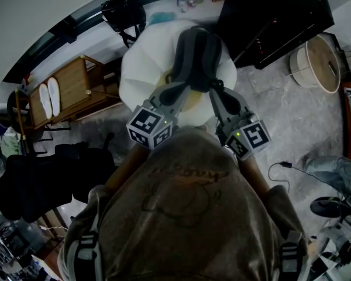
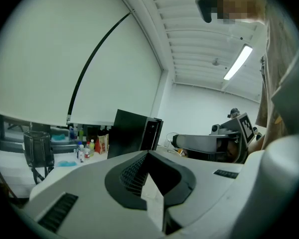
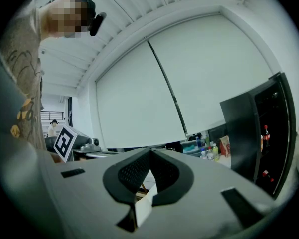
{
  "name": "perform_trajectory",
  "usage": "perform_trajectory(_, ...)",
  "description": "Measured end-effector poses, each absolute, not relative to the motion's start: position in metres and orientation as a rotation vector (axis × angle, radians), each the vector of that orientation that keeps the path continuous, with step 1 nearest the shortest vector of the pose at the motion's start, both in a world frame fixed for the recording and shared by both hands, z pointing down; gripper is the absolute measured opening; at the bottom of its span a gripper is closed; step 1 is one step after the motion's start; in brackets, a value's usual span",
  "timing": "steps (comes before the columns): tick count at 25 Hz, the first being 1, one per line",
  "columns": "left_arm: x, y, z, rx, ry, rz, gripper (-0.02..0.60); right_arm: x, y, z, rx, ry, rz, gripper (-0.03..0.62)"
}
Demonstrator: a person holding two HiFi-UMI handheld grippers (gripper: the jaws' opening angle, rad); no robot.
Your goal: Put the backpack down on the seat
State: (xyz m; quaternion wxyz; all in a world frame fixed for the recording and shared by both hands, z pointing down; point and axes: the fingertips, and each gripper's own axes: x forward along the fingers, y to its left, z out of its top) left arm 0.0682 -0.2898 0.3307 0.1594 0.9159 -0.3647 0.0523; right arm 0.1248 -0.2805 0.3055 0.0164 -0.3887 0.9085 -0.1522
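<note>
Both tongs are clamped shut. The left tongs (image 1: pixel 176 91) and right tongs (image 1: pixel 221 98) reach the near end of the dark backpack (image 1: pixel 196 54). It lies over the middle of the white seat (image 1: pixel 140 69), long axis pointing away from them, and neither hand is nearer.

— What are the two grippers made of?
— Matt grey plastic on the left gripper (image 2: pixel 149 156) and the right gripper (image 3: pixel 150 153), with darker ribbed pads (image 2: pixel 127 176) inside
— And around them?
— A white seat (image 1: pixel 143 69), smooth and matt like cloth; a pale wooden rack (image 1: pixel 70 89); a glossy black cabinet (image 1: pixel 275 16); a mottled stone-look floor (image 1: pixel 281 116); the person's shirt (image 1: pixel 187 215), dull brown cloth
</note>
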Motion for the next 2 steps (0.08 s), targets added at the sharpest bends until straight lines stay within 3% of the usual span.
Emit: perform_trajectory(2,0.0637,-0.2894,0.3376,2.589,-1.051,0.163,0.0,0.123,-0.28,0.3081,-1.21,2.829,-0.483,-0.002)
